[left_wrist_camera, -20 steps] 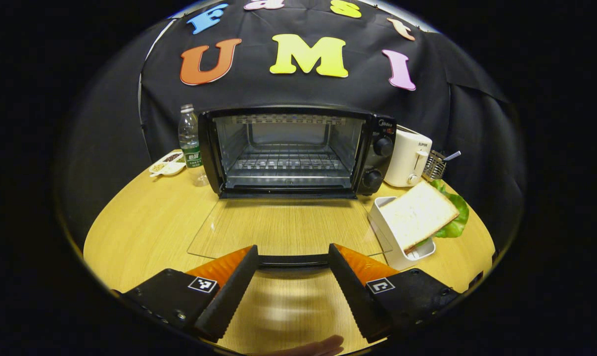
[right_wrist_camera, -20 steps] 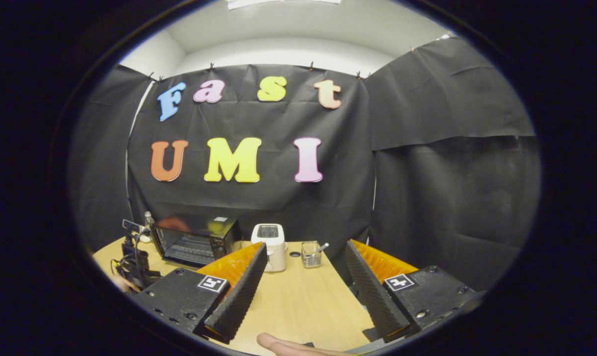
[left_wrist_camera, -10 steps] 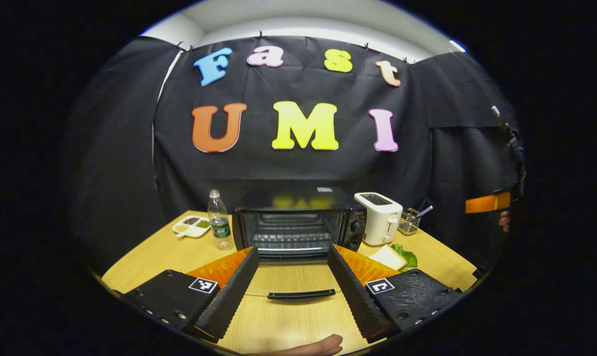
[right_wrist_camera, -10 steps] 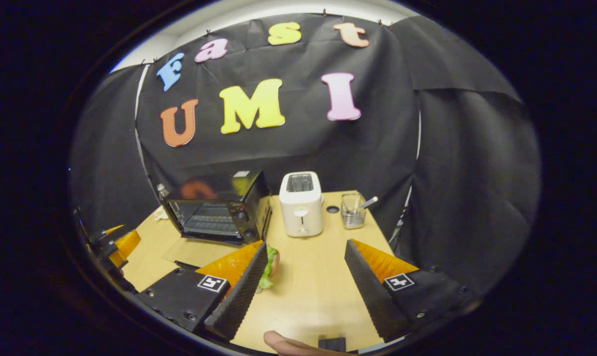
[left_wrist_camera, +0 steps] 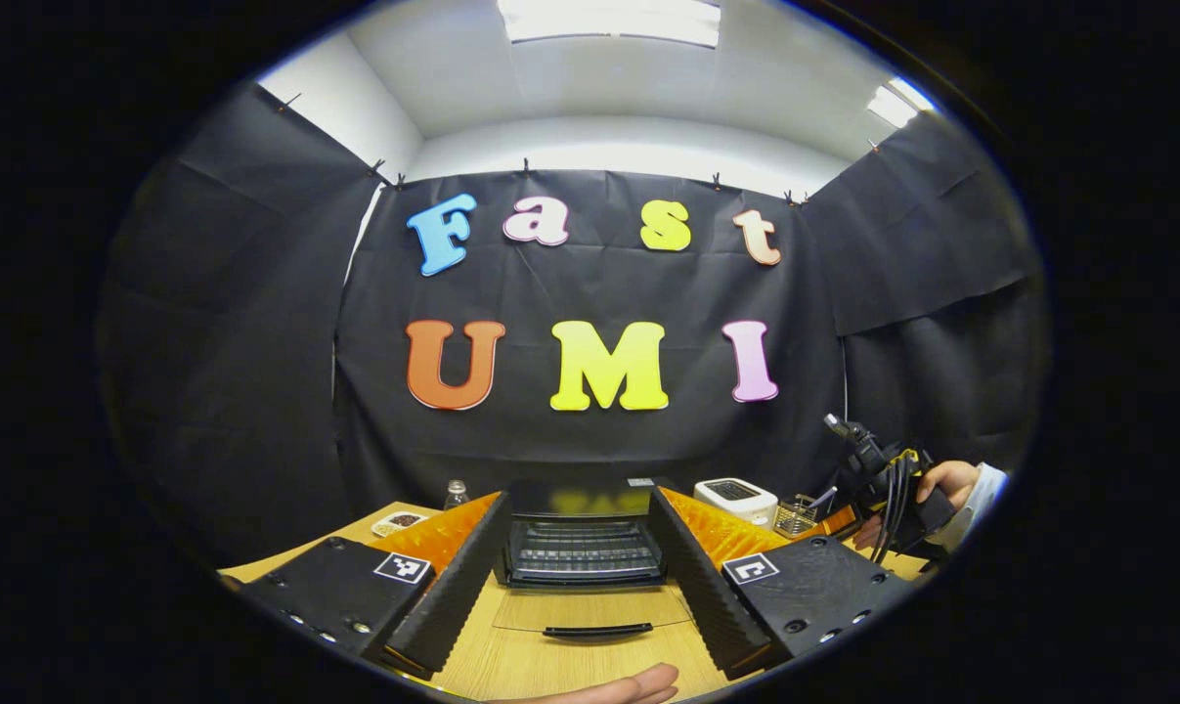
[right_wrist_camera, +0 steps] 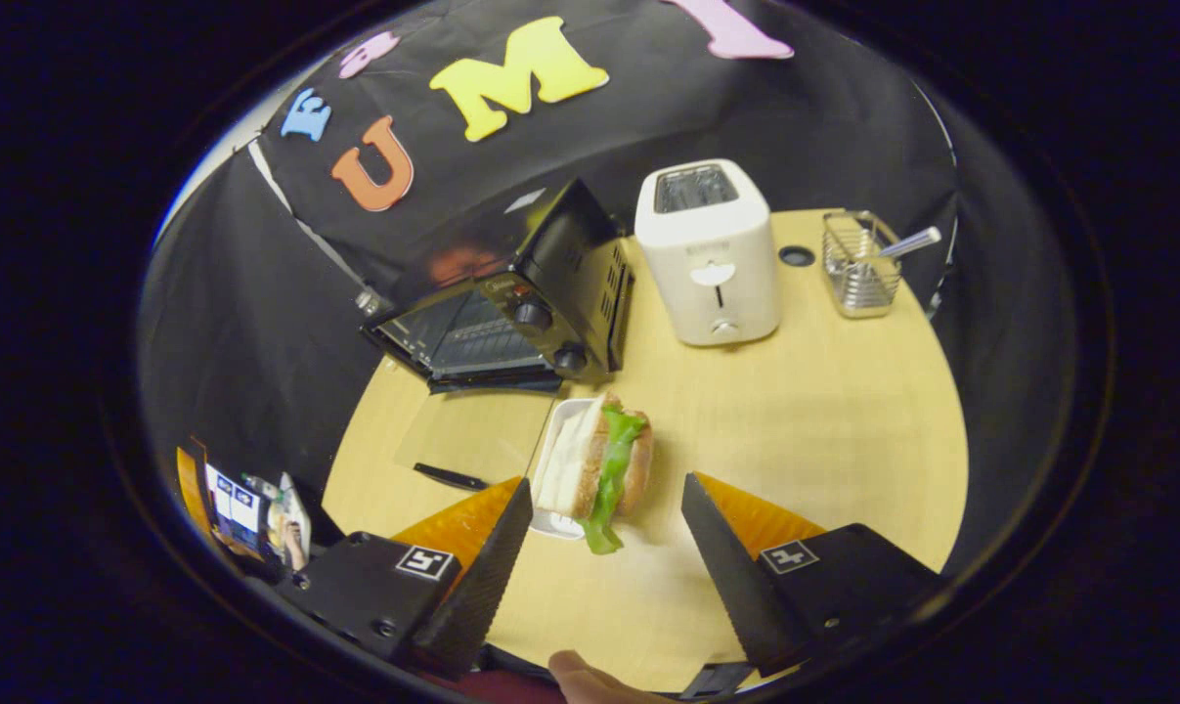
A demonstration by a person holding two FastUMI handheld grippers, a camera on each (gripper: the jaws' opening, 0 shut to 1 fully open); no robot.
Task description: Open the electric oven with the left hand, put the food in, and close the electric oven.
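The black electric oven (left_wrist_camera: 585, 548) stands with its glass door (left_wrist_camera: 590, 608) folded flat on the table, door handle (left_wrist_camera: 594, 631) nearest me. My left gripper (left_wrist_camera: 578, 504) hovers well back from it, open and holding nothing. In the right gripper view the oven (right_wrist_camera: 521, 293) is at upper left. A sandwich (right_wrist_camera: 604, 460) with lettuce leans on edge against a white tray (right_wrist_camera: 547, 489) just right of the open door (right_wrist_camera: 472, 435). My right gripper (right_wrist_camera: 606, 484) hangs open above the sandwich, apart from it. That gripper (left_wrist_camera: 893, 489), held by a hand (left_wrist_camera: 946, 479), appears at far right in the left gripper view.
A white toaster (right_wrist_camera: 712, 254) and a wire basket (right_wrist_camera: 858, 264) with a utensil stand behind the sandwich. A water bottle (left_wrist_camera: 456, 492) and a small divided dish (left_wrist_camera: 399, 521) sit left of the oven. Bare tabletop (right_wrist_camera: 824, 391) spreads right of the sandwich.
My left gripper has drawn back and up from the oven, leaving the door lying open. My right gripper has tilted down and moved in over the sandwich.
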